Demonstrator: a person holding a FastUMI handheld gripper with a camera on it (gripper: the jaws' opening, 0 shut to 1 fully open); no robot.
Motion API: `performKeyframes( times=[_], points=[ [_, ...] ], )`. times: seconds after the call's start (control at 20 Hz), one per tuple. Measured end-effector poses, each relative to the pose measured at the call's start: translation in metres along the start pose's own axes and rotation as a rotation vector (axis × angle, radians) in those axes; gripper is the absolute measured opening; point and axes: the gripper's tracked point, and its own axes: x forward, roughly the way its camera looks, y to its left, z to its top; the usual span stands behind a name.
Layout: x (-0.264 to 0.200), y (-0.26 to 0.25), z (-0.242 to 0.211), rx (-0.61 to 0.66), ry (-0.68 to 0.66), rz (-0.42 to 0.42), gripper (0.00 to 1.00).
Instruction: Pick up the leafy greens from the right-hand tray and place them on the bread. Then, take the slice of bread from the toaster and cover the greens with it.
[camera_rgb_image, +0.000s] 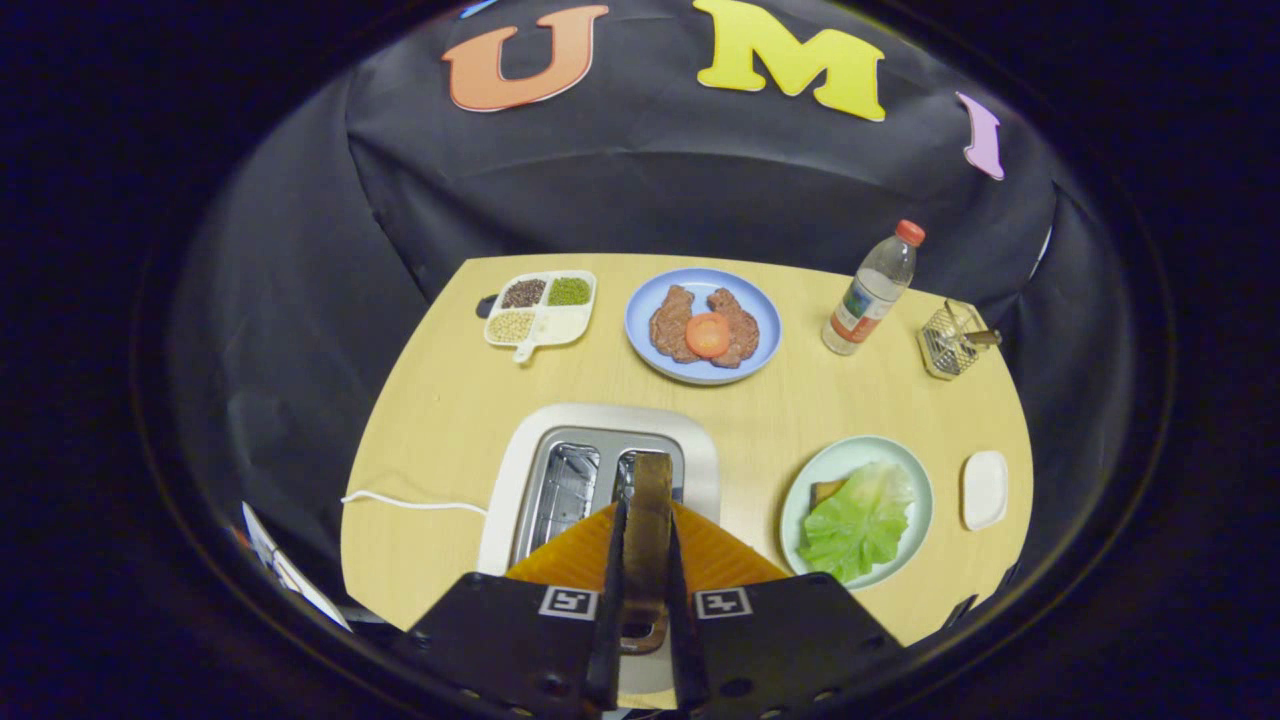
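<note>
My gripper (646, 520) is shut on a slice of bread (650, 505), held upright and edge-on between both orange fingers (580, 555). It hangs just above the right slot of the white toaster (700, 435), which stands directly ahead. To the right of the fingers a pale green plate (905, 465) holds the leafy greens (860, 520). The greens lie over another slice of bread (826, 491), of which only a brown corner peeks out at the left.
Beyond the toaster a blue plate (640, 300) carries two meat patties and a tomato slice. A divided tray of grains (540, 308) is at the far left, a water bottle (872, 290) and wire basket (950, 340) at the far right. A small white dish (985, 488) lies beside the green plate. The toaster's cord (410, 503) trails left.
</note>
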Motion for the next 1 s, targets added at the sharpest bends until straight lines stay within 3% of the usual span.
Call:
performKeyframes(
  times=[0.05,0.4,0.6,0.75,1.0],
  points=[
    [-0.004,-0.001,0.001,-0.004,-0.002,0.005,0.14],
    [-0.066,-0.021,0.041,0.044,-0.095,0.091,0.14],
    [-0.088,-0.064,0.062,0.068,-0.148,0.098,0.14],
    [-0.08,-0.098,0.062,0.081,-0.15,0.105,0.14],
    [-0.031,-0.154,0.031,0.169,-0.034,0.114,0.14]
  ],
)
